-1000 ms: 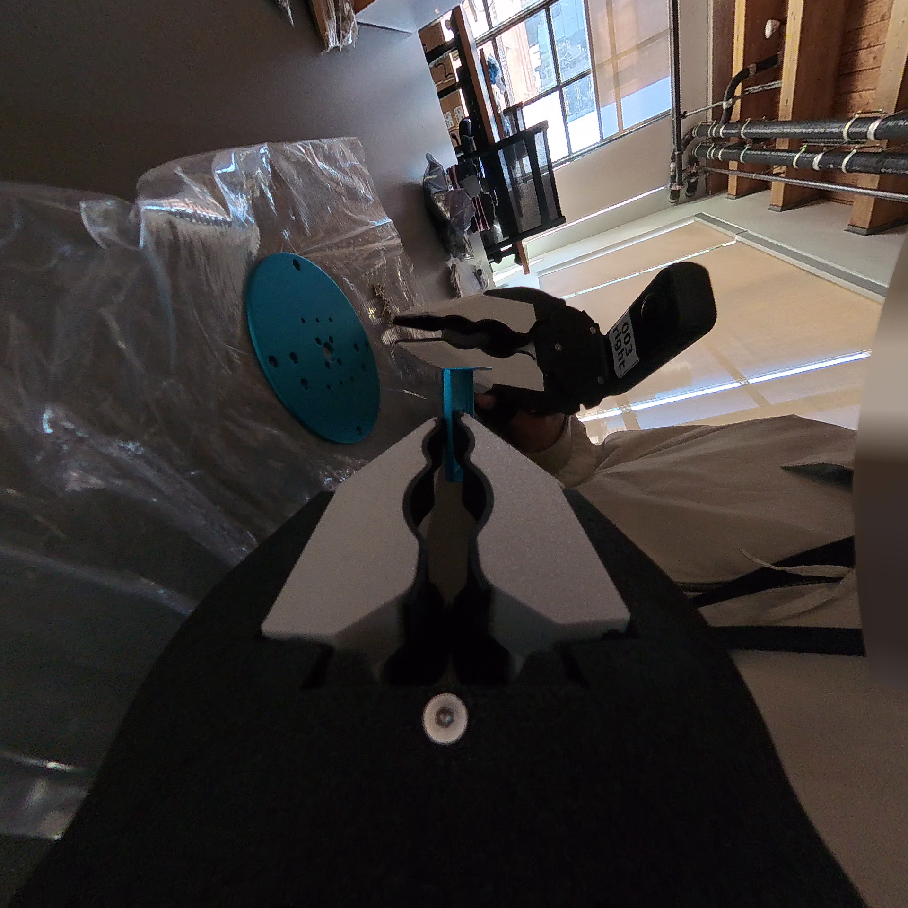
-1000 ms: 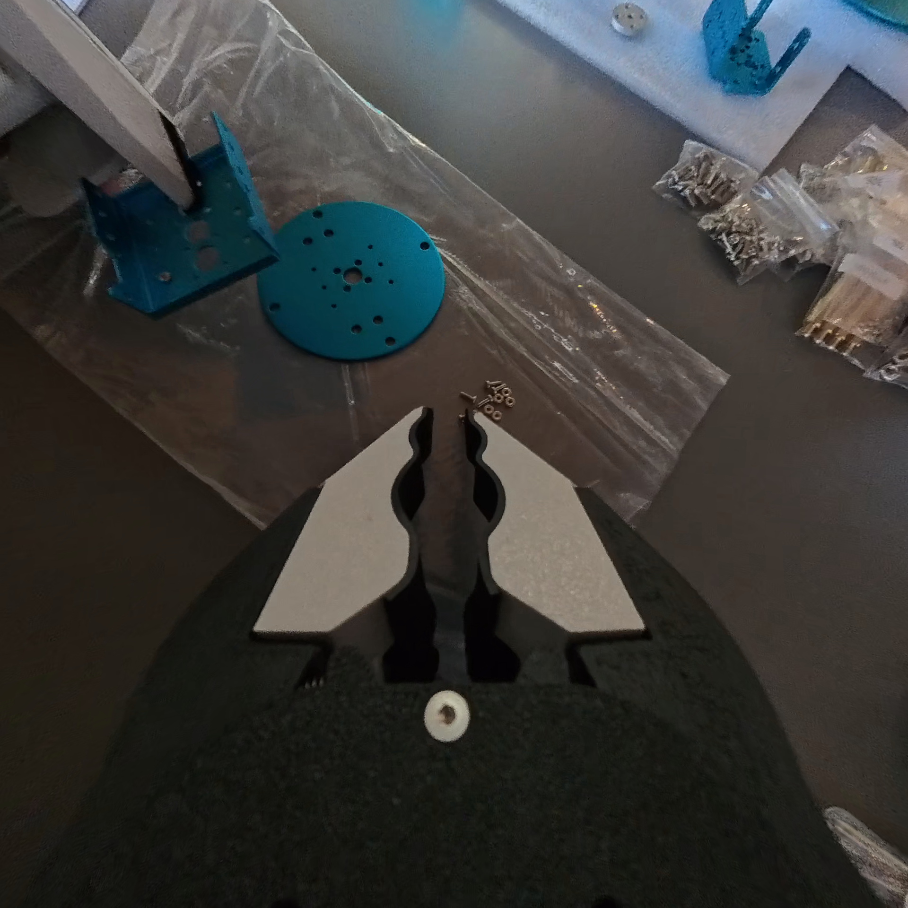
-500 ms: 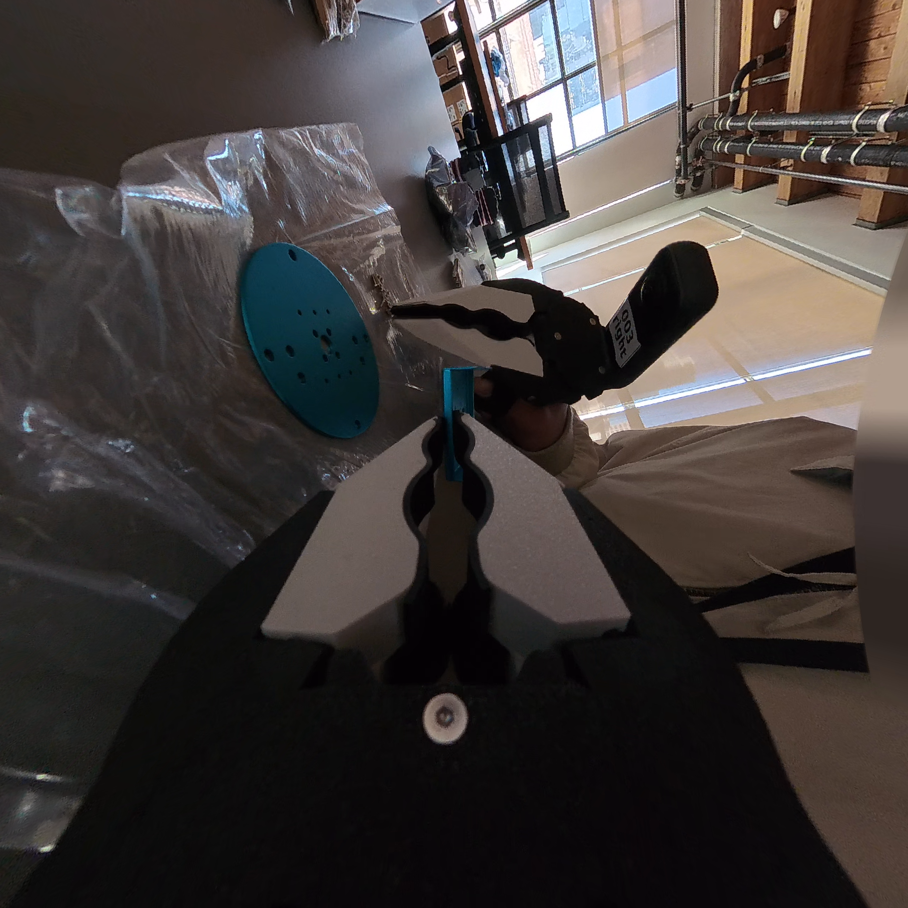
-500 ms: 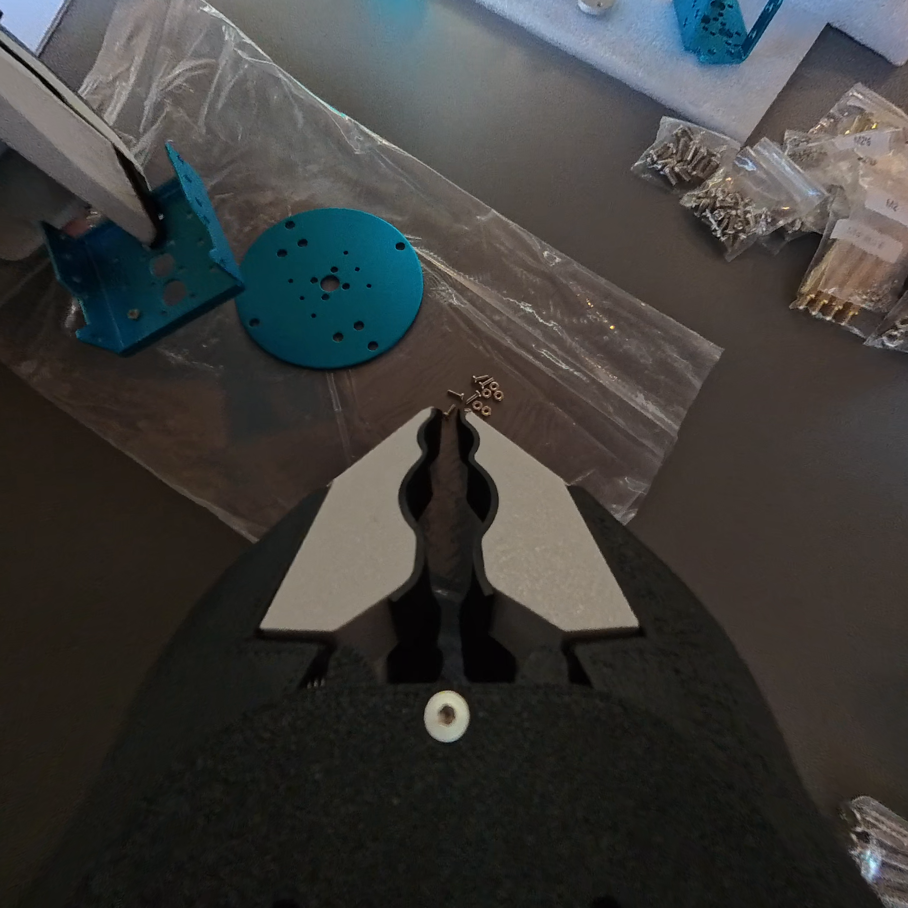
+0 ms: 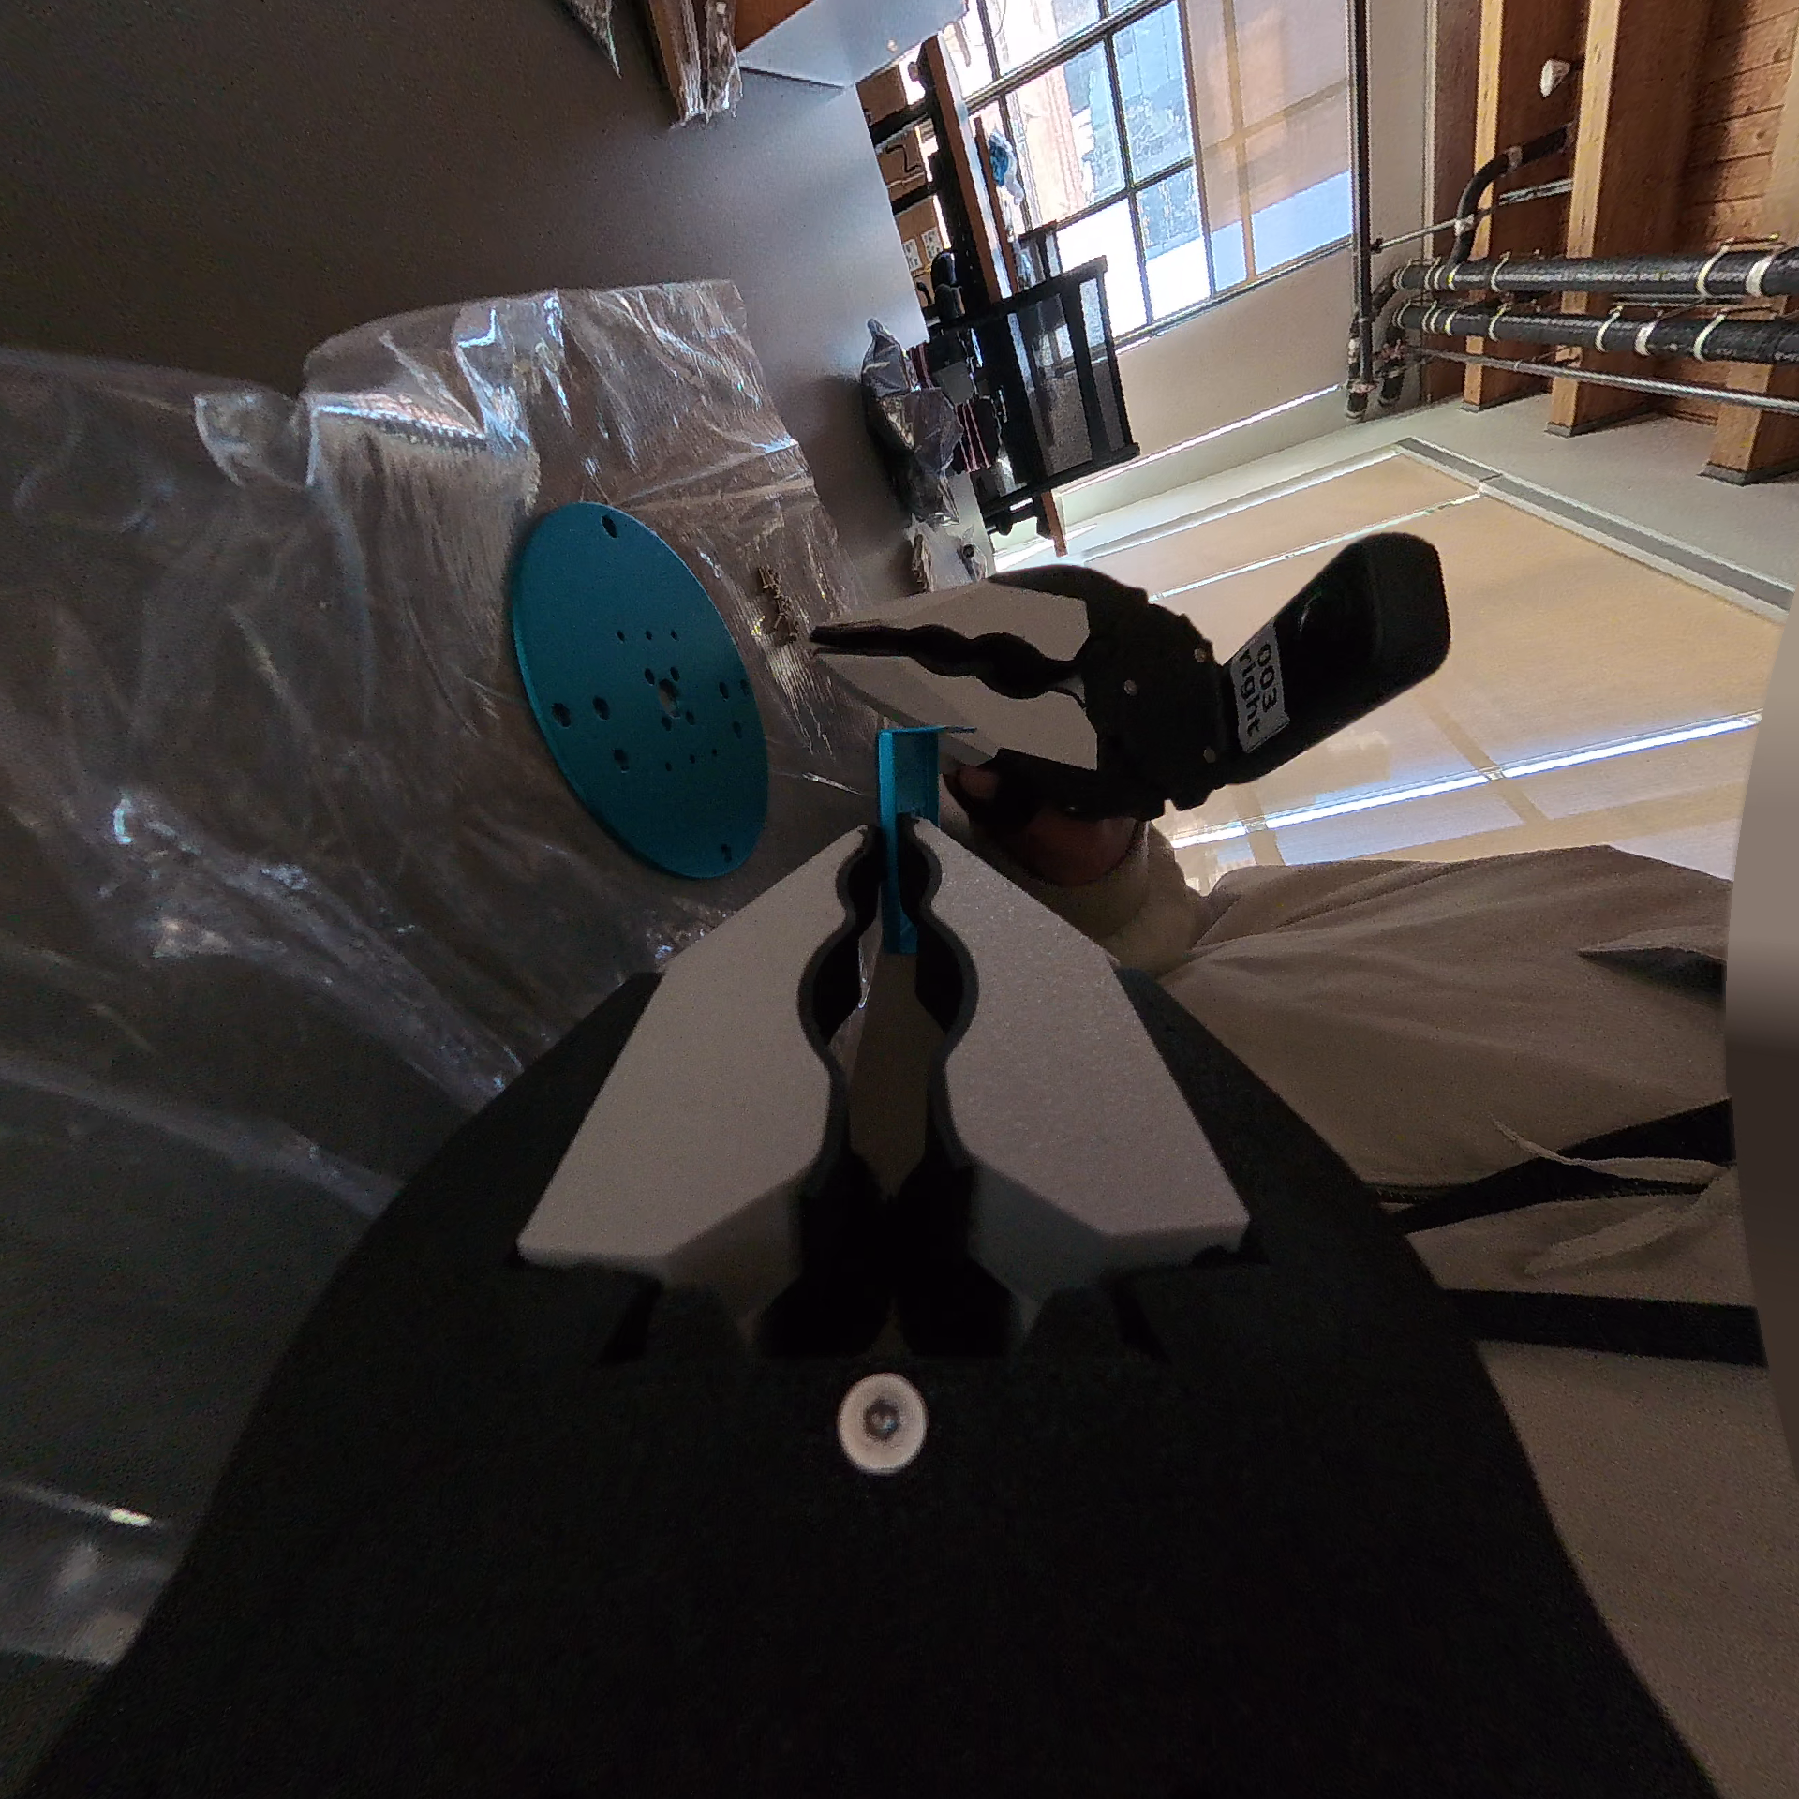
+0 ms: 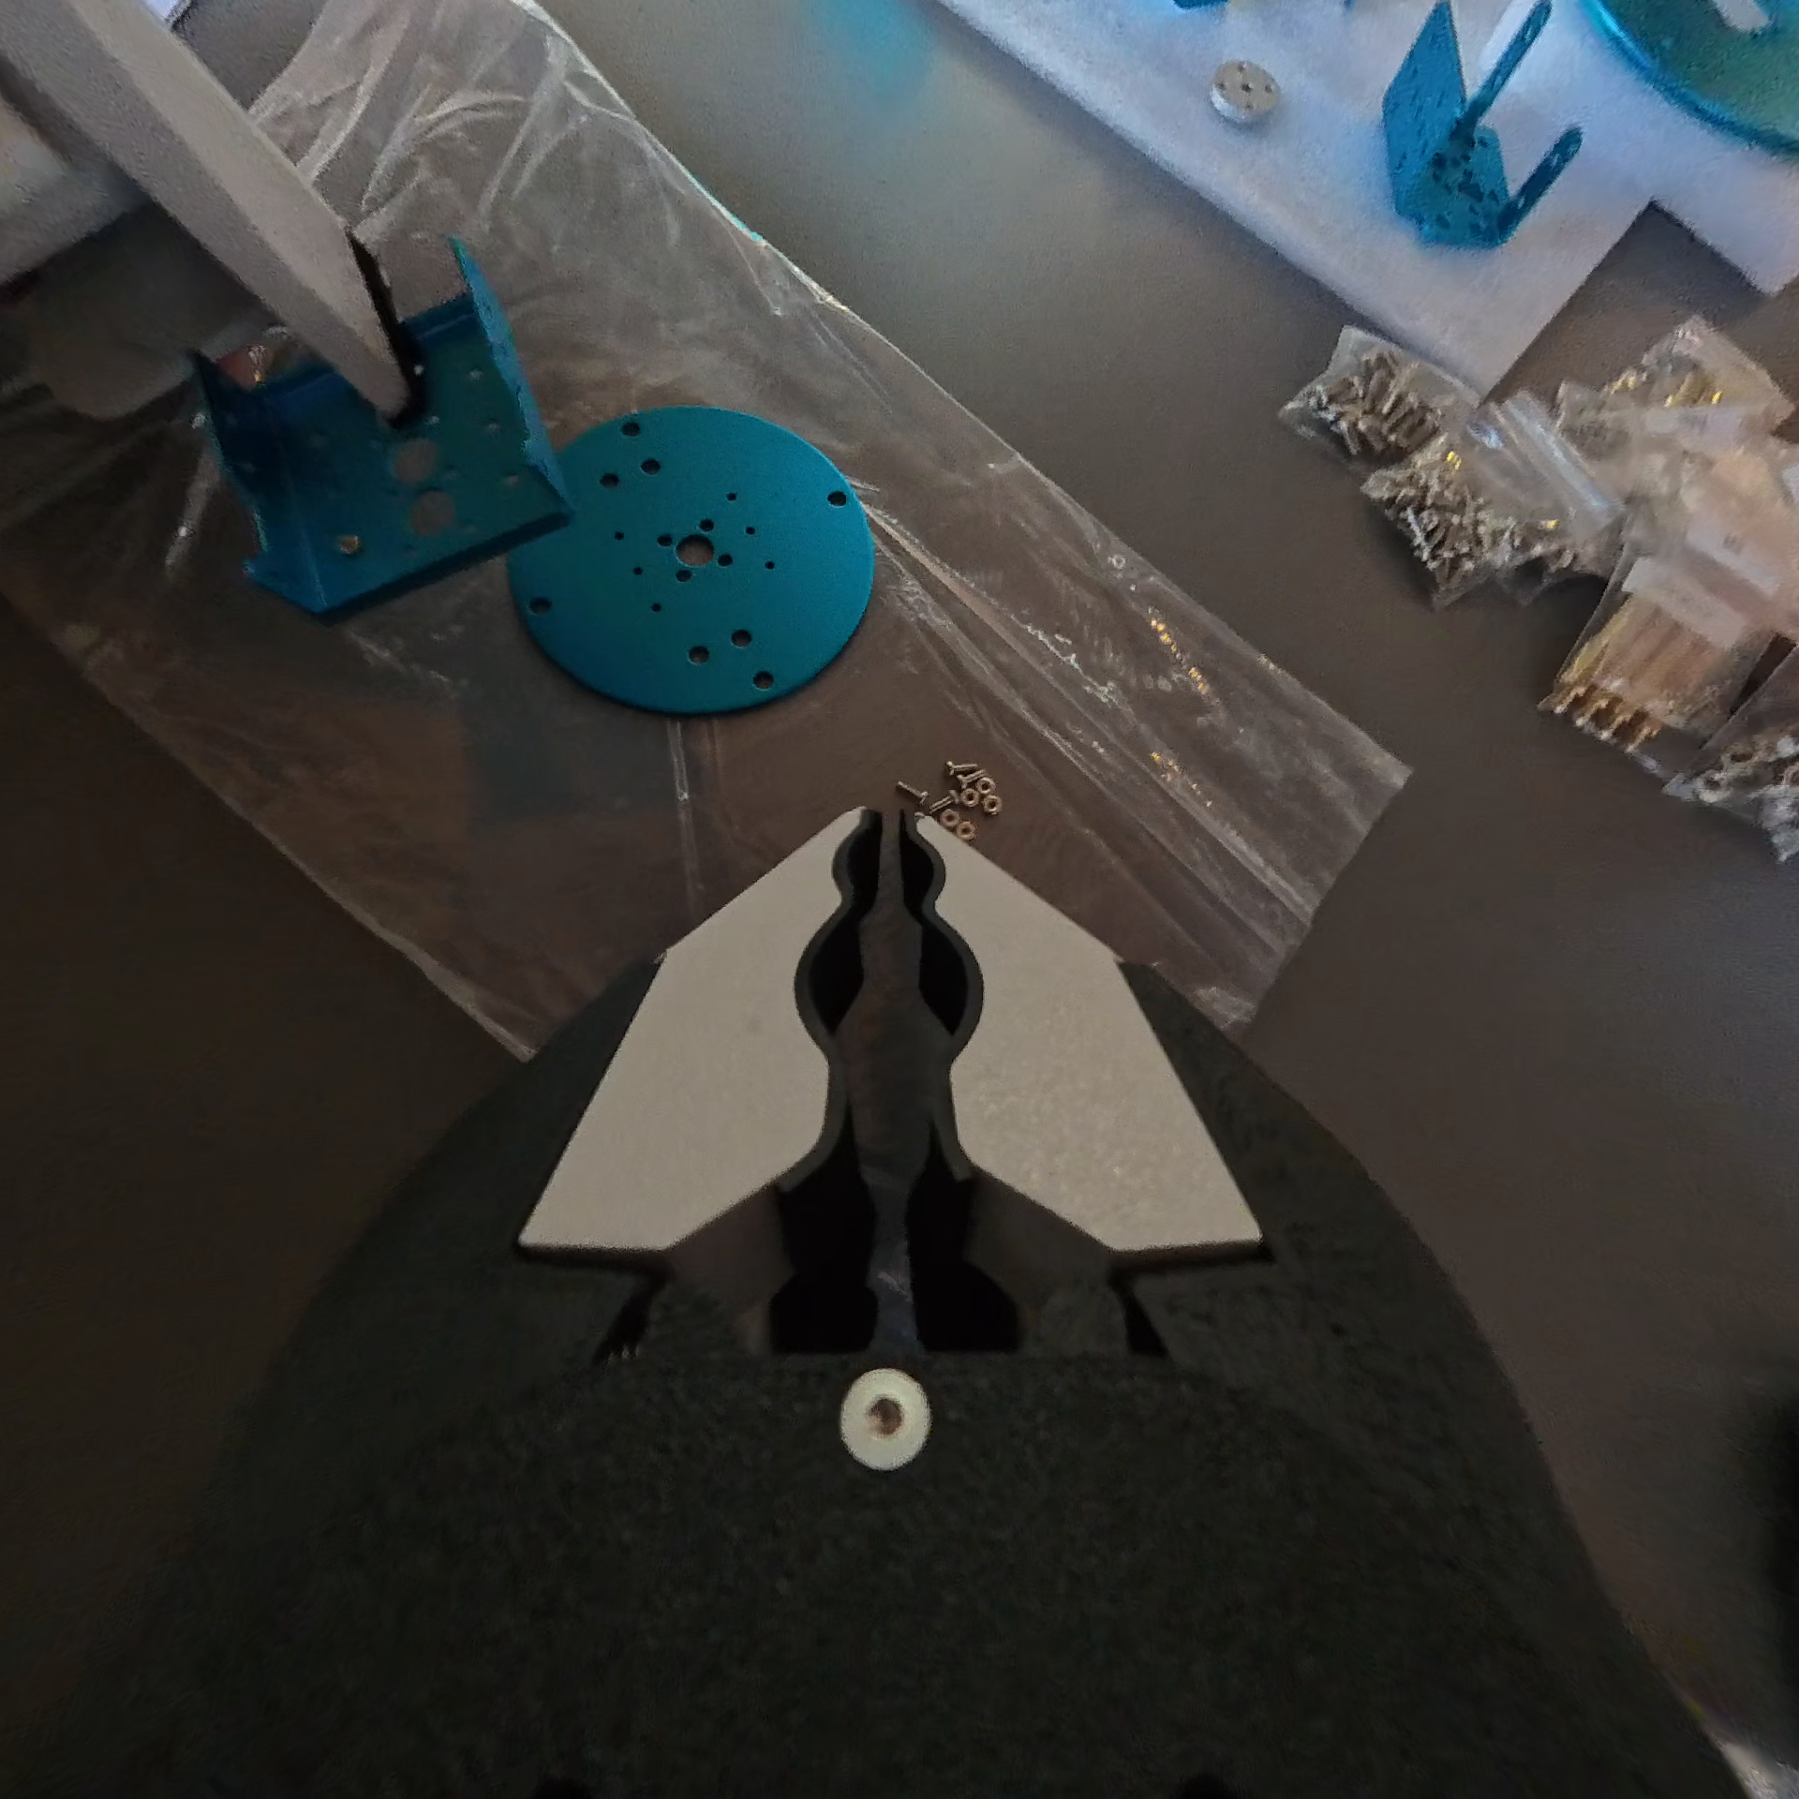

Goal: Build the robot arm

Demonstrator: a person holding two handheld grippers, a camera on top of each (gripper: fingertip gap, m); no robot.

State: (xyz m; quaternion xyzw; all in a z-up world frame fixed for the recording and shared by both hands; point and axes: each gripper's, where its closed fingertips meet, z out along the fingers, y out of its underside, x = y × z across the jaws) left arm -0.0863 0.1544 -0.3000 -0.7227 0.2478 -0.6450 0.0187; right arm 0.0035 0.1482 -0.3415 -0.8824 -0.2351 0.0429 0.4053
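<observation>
My left gripper (image 5: 888, 837) is shut on the edge of a blue perforated bracket (image 5: 900, 789) and holds it over a clear plastic sheet (image 6: 1071, 633). The right wrist view shows the same bracket (image 6: 389, 506) with the left gripper's fingers (image 6: 321, 321) clamped on one wall. A blue round plate with holes (image 6: 691, 560) lies flat on the sheet beside it. My right gripper (image 6: 891, 818) is shut, its tips right by a small heap of screws and nuts (image 6: 964, 803). I cannot tell whether a screw is pinched. The left wrist view shows the right gripper (image 5: 818, 638) at the screws (image 5: 777, 608).
Several bags of hardware (image 6: 1441, 487) lie at the right of the dark table. A white foam sheet (image 6: 1314, 195) at the back carries another blue bracket (image 6: 1460, 146) and a silver hub (image 6: 1241, 92). A person's sleeve (image 5: 1412, 993) is behind the right gripper. My right fingertips sit around 11 centimetres from my left ones.
My right gripper's jaws went from slightly apart to shut beside the screws. My left gripper kept its hold on the blue bracket and shifted only slightly.
</observation>
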